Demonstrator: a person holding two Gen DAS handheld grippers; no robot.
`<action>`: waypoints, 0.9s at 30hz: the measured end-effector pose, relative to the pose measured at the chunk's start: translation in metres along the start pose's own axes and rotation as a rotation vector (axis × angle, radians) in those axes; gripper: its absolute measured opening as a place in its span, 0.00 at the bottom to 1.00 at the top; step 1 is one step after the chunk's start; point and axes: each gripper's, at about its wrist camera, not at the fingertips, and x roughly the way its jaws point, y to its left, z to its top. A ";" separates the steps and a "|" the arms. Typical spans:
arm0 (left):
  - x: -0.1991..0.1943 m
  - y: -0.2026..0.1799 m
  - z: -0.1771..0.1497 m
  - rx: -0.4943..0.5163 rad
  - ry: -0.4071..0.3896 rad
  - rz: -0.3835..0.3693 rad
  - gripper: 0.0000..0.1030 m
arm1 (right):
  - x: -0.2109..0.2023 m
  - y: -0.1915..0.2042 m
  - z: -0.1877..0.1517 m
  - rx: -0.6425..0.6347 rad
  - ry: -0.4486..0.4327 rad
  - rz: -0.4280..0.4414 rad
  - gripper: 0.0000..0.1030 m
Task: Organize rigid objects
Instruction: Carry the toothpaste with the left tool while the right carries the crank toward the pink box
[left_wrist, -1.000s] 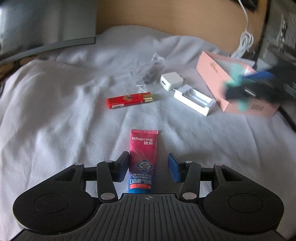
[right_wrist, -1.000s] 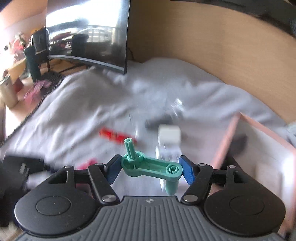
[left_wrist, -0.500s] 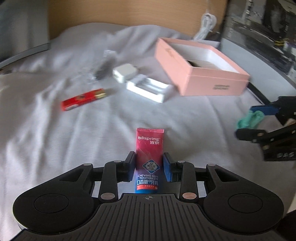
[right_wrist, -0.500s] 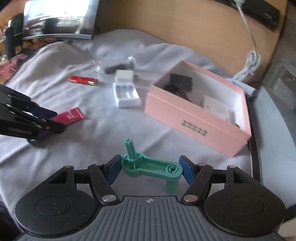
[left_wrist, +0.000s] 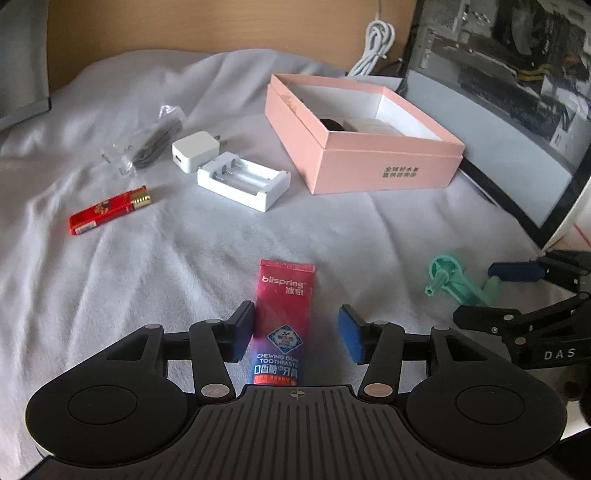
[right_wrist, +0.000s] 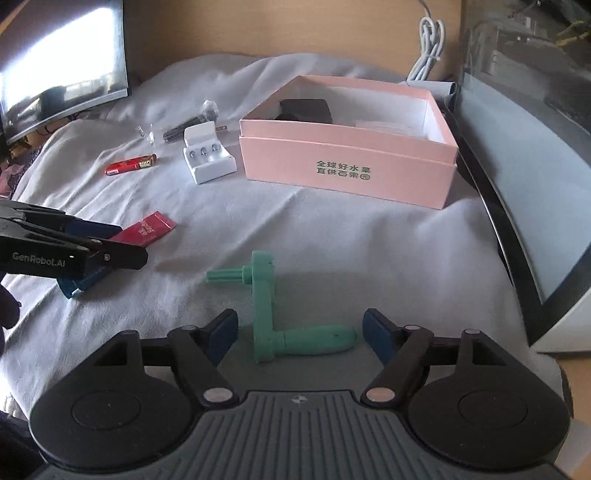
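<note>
A red toothpaste tube (left_wrist: 282, 321) lies on the grey cloth between the pads of my open left gripper (left_wrist: 295, 334); it also shows in the right wrist view (right_wrist: 147, 229). A green plastic crank (right_wrist: 273, 317) lies on the cloth between the pads of my open right gripper (right_wrist: 297, 334); it also shows in the left wrist view (left_wrist: 456, 282). An open pink box (left_wrist: 364, 136) stands at the back right, with a dark object and a pale item inside.
A red lighter (left_wrist: 109, 216), a white battery charger (left_wrist: 243, 181), a white plug adapter (left_wrist: 195, 151) and a clear bag with a dark part (left_wrist: 147, 146) lie at the back left. A monitor (right_wrist: 62, 62) stands far left. A computer case (left_wrist: 517, 92) borders the right.
Both grippers have opened. The right one let go of the green crank, which now lies on the cloth. The left one let go of the toothpaste tube.
</note>
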 end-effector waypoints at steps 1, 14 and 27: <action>0.000 -0.002 0.000 0.012 -0.001 0.008 0.52 | 0.000 0.001 -0.002 -0.004 -0.004 0.001 0.81; -0.002 0.003 -0.002 -0.005 -0.004 0.028 0.41 | 0.011 0.009 0.005 -0.002 0.040 0.018 1.00; -0.004 0.004 -0.001 -0.024 0.003 0.034 0.40 | 0.002 0.018 0.011 -0.205 0.021 -0.118 0.79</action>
